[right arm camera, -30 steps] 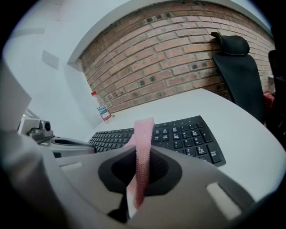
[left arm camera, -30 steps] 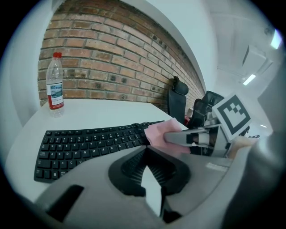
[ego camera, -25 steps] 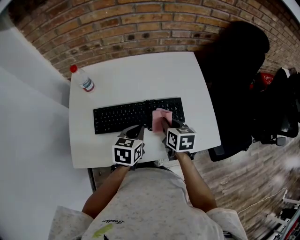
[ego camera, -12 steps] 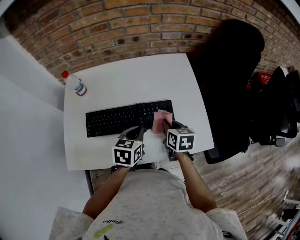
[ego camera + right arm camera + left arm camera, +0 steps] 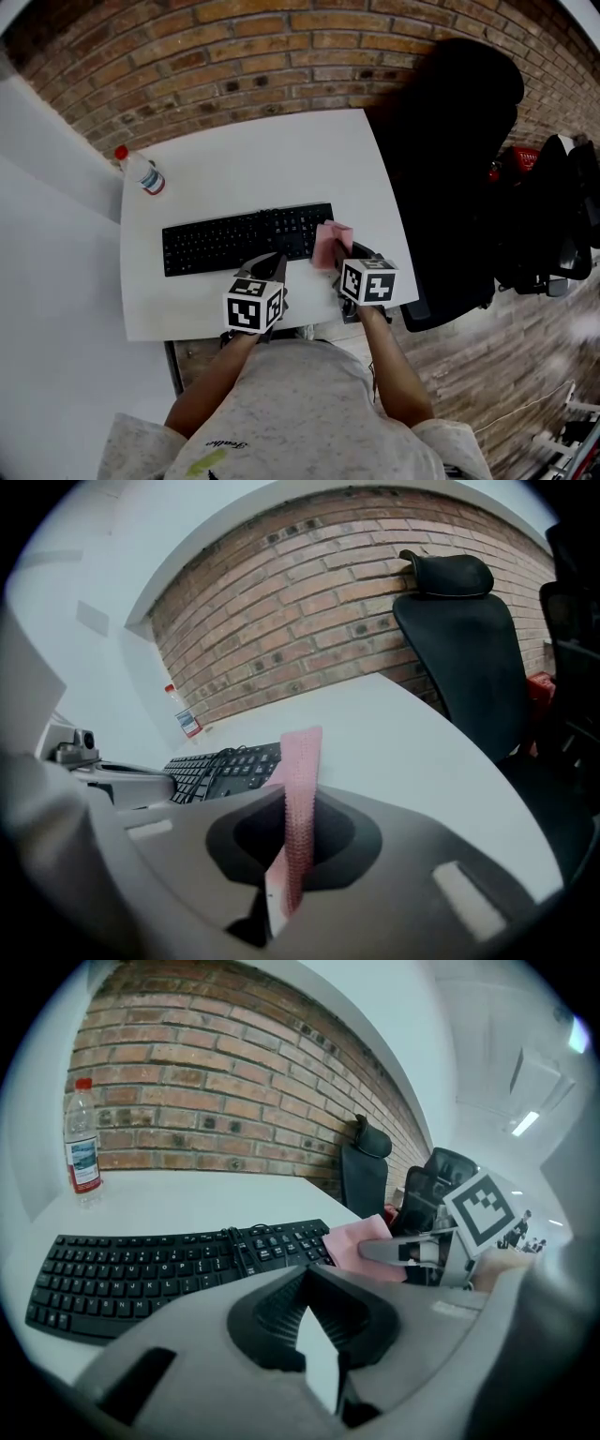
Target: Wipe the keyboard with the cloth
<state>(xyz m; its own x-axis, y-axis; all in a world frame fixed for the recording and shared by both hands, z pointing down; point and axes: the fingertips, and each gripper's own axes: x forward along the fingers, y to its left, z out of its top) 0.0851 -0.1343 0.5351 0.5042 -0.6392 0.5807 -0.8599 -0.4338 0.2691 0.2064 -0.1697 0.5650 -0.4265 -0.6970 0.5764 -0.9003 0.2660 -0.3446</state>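
Right gripper point(image 5: 337, 258) was clamped on the pink cloth point(image 5: 331, 242), which sat at the right end of the keyboard point(image 5: 234, 239); contact with the keys was unclear. Left gripper point(image 5: 274, 269) had its jaws together on nothing, near the keyboard's front edge. To wipe well, it probably needed the cloth pressed flat and swept leftward along the rows with light pressure, the left gripper bracing the board.

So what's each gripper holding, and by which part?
The right gripper pinches the pink cloth by one edge, the rest standing up past the jaws. The left gripper holds nothing.
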